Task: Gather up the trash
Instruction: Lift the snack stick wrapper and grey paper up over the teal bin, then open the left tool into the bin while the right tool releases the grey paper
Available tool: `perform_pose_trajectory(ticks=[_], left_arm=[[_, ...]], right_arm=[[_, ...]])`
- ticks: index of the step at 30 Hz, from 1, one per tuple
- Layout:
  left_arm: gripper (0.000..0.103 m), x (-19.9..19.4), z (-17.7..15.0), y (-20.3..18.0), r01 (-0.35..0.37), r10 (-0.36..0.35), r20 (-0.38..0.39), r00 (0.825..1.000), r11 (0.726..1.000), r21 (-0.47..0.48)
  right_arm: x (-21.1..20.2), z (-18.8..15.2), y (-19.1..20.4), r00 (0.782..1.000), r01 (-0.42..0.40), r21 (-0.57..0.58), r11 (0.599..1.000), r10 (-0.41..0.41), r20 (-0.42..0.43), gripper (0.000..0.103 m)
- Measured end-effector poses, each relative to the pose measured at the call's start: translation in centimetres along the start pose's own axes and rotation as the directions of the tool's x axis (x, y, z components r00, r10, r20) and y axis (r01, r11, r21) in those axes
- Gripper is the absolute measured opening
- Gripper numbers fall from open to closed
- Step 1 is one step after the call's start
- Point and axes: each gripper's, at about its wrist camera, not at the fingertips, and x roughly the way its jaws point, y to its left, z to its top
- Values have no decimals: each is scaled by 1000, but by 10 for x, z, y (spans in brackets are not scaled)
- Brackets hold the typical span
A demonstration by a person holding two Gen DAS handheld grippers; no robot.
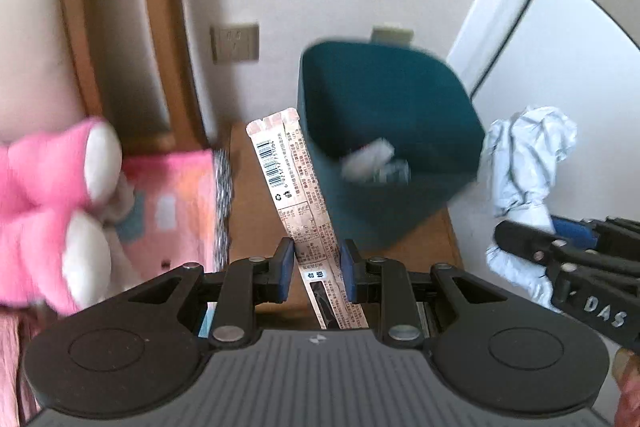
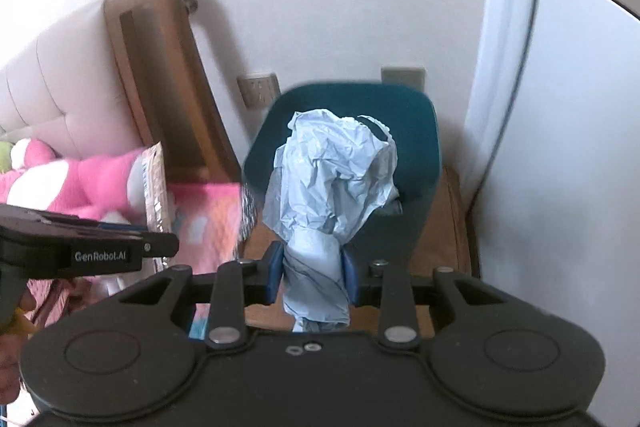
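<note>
A dark teal trash bin (image 1: 384, 131) stands on a wooden nightstand (image 1: 256, 211) and holds crumpled white trash (image 1: 376, 163). My left gripper (image 1: 317, 267) is shut on a long pink printed wrapper (image 1: 294, 195) that stands up just left of the bin. My right gripper (image 2: 311, 273) is shut on a crumpled pale blue plastic bag (image 2: 332, 179), held in front of the bin (image 2: 416, 131). In the left wrist view the bag (image 1: 524, 163) and right gripper (image 1: 560, 259) sit to the right of the bin.
A bed with a pink plush toy (image 1: 52, 203) and pink blanket (image 1: 172, 203) lies to the left, with a wooden headboard (image 1: 120, 27) behind. A white wall with outlets (image 1: 235, 43) is behind the bin. A white door frame (image 2: 504, 67) stands right.
</note>
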Motion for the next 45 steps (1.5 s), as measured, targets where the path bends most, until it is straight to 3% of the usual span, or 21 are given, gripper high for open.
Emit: perform_pose_trajectory(ticks=[5, 15, 27, 35, 38, 42, 45], left_arm=[[25, 30, 68, -24, -42, 42, -17, 999, 999, -3], [25, 126, 133, -63, -125, 132, -147, 980, 991, 51], [25, 204, 129, -78, -165, 200, -295, 934, 976, 138], [26, 232, 122, -77, -148, 193, -376, 906, 978, 147], [27, 233, 122, -74, -138, 174, -378, 909, 983, 120], [30, 227, 126, -71, -130, 152, -369, 917, 988, 83], [39, 220, 127, -68, -128, 142, -350, 926, 990, 63]], right_arm=[[52, 57, -29, 999, -20, -25, 999, 19, -29, 30], [129, 86, -55, 986, -46, -99, 994, 30, -166, 30], [189, 76, -67, 954, -48, -139, 989, 4, -299, 33], [192, 79, -65, 954, -62, -197, 978, 0, -299, 40], [190, 82, -65, 954, -80, -185, 979, 21, -300, 55], [185, 85, -64, 956, -86, -176, 981, 32, -290, 56], [180, 90, -65, 959, -80, -169, 982, 30, -282, 56]])
